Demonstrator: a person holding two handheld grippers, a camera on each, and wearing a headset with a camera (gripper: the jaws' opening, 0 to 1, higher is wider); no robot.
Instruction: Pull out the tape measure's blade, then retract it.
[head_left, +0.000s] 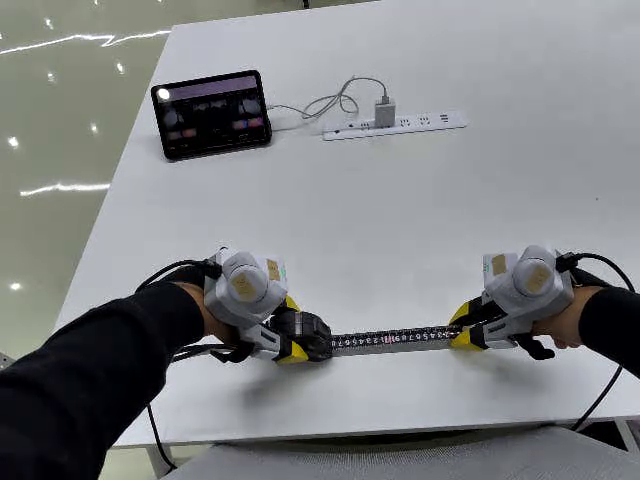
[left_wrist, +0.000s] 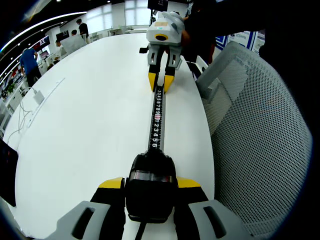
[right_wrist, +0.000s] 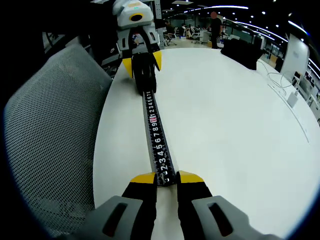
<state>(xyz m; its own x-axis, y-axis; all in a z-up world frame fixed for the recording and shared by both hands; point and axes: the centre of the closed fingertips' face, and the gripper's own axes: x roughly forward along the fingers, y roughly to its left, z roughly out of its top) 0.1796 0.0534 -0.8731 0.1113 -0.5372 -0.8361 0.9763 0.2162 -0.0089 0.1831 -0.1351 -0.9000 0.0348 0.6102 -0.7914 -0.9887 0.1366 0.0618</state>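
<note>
1. The tape measure case is black and sits at the near left of the tabletop. The left tongs are closed against its two flanks.
2. The blade runs rightward, low along the tabletop. Its end is pinched in the right tongs, whose jaws are almost together.
3. Handling, judged: the case is rigid and compact, so the flanks suit a hold. The blade is thin, springy and slick, and could kink or whip back. Hold it at the tip and ease it home.
4. Contents: the case is the only housing, and the rest of the blade is presumably coiled inside.
5. Far left are a tablet and a power strip, well apart from the work.
</note>
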